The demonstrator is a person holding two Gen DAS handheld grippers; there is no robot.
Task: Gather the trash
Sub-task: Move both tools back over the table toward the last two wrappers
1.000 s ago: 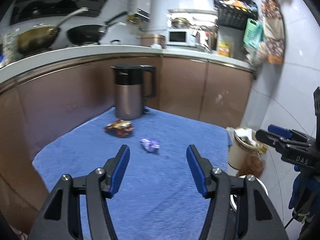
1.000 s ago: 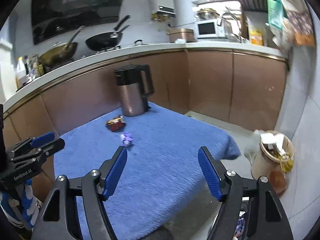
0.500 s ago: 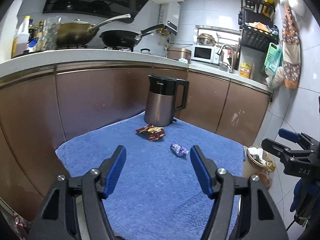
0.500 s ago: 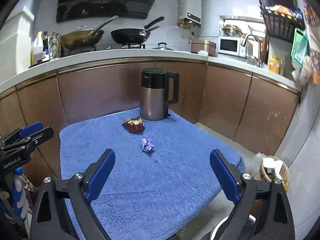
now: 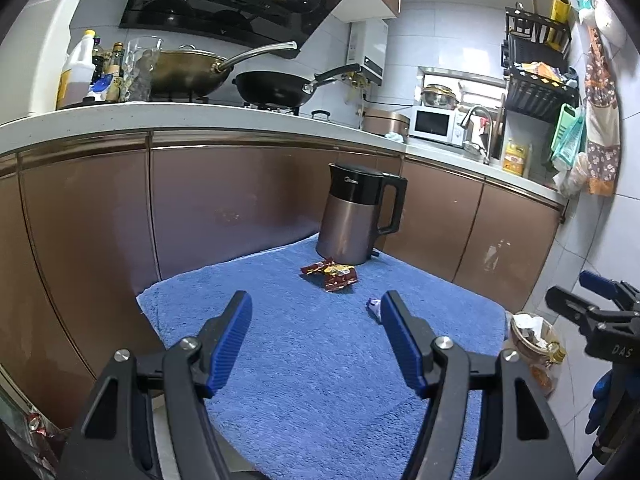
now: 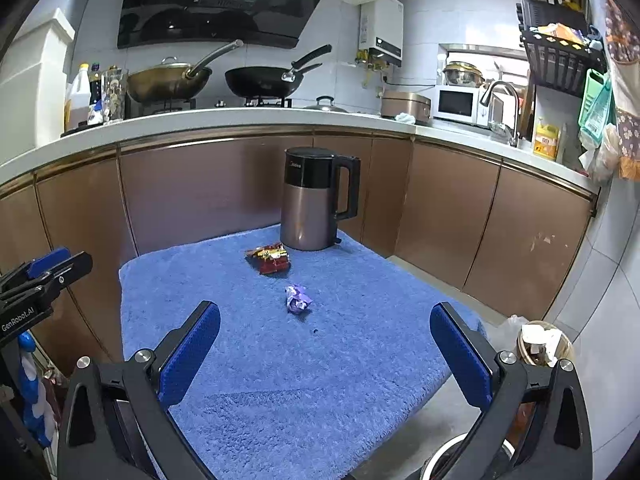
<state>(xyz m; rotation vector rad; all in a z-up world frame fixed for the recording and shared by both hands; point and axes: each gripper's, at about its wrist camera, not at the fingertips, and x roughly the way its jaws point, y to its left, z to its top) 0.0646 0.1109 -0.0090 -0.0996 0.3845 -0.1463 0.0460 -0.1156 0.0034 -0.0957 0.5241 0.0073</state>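
A red and gold snack wrapper (image 5: 331, 273) (image 6: 270, 259) lies on the blue towel-covered table (image 5: 320, 360) (image 6: 300, 360), just in front of a brown kettle. A small crumpled purple wrapper (image 6: 297, 299) lies nearer to me; in the left wrist view (image 5: 373, 305) my right finger partly hides it. My left gripper (image 5: 316, 336) is open and empty above the near part of the table. My right gripper (image 6: 325, 350) is open wide and empty, back from both wrappers. A trash bin (image 5: 534, 338) (image 6: 544, 346) with rubbish stands on the floor at the right.
The brown and black kettle (image 5: 356, 216) (image 6: 314, 200) stands at the table's far edge. Brown cabinets (image 6: 480, 220) and a counter with pans run behind. The other gripper shows at the right edge (image 5: 592, 320) and at the left edge (image 6: 36, 284).
Both grippers have tilted up and drawn back, so the table and wrappers sit farther off. The right gripper has opened wider. The wrappers have not moved.
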